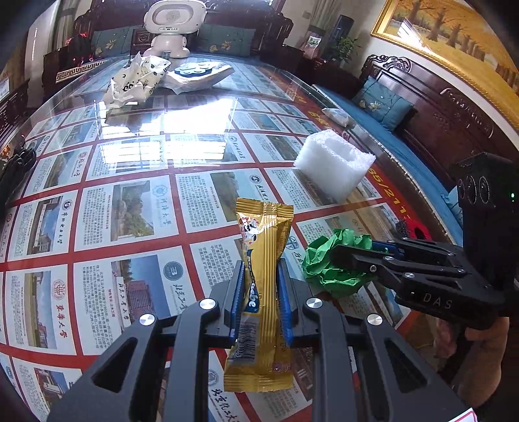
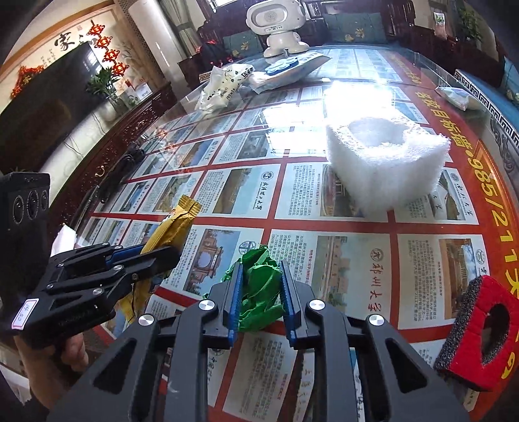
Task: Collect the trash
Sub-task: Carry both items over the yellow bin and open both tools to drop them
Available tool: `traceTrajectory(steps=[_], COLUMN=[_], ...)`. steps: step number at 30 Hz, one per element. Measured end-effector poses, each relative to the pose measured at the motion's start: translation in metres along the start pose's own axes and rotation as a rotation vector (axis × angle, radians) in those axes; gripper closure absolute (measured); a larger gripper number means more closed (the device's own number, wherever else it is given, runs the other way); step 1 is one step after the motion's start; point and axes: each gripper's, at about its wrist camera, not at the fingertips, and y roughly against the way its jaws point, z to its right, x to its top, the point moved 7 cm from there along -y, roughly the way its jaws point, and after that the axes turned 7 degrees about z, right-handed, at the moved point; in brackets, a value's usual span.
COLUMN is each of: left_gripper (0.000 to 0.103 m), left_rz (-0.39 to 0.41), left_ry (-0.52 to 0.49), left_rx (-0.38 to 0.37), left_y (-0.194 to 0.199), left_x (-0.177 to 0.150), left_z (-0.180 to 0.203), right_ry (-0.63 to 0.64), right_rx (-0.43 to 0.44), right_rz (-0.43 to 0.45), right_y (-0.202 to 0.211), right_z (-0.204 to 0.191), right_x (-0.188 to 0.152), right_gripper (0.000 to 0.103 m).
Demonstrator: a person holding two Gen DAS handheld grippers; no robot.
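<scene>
Right tool point(image 2: 259, 285) clenched on green paper wad point(image 2: 259, 285), on bench point(image 2: 324, 207) nr foam block point(image 2: 382, 162); left tool point(image 1: 259, 292) grips gold wrapper point(image 1: 262, 292). Lift wad straight up, w/o loosening.

White toy robot point(image 1: 168, 29) beside framed painting point(image 1: 454, 35).

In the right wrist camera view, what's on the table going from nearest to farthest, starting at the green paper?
Crumpled green paper in the right claw → white foam block → white printed bag → white robot figure.
</scene>
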Motion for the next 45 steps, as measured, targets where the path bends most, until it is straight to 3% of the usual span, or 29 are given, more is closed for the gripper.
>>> traceTrajectory(steps=[7, 15, 21, 27, 37, 42, 45], left_gripper=[0.083, 0.083, 0.083, 0.083, 0.083, 0.083, 0.083], left_rz=[0.009, -0.002, 0.002, -0.014, -0.116, -0.185, -0.210], left_ry=[-0.014, -0.061, -0.101, -0.139, -0.204, -0.222, -0.226], left_rx=[-0.036, -0.098, -0.134, -0.191, -0.277, -0.285, -0.287], left_y=[0.021, 0.065, 0.109, 0.147, 0.167, 0.157, 0.150], left_x=[-0.011, -0.058, -0.107, -0.170, -0.279, -0.323, -0.338], left_z=[0.020, 0.068, 0.108, 0.149, 0.192, 0.201, 0.201], right_ry=[0.011, 0.053, 0.099, 0.120, 0.093, 0.086, 0.083], right_rx=[0.025, 0.062, 0.099, 0.115, 0.034, -0.011, -0.034], right_rz=[0.015, 0.061, 0.097, 0.087, -0.021, -0.100, -0.127], right_y=[0.033, 0.107, 0.181, 0.238, 0.256, 0.241, 0.236], right_z=[-0.007, -0.030, -0.051, -0.068, -0.063, -0.055, -0.053], right_x=[-0.018, -0.057, -0.113, -0.192, -0.310, -0.353, -0.368], right_gripper=[0.084, 0.084, 0.084, 0.083, 0.083, 0.081, 0.074])
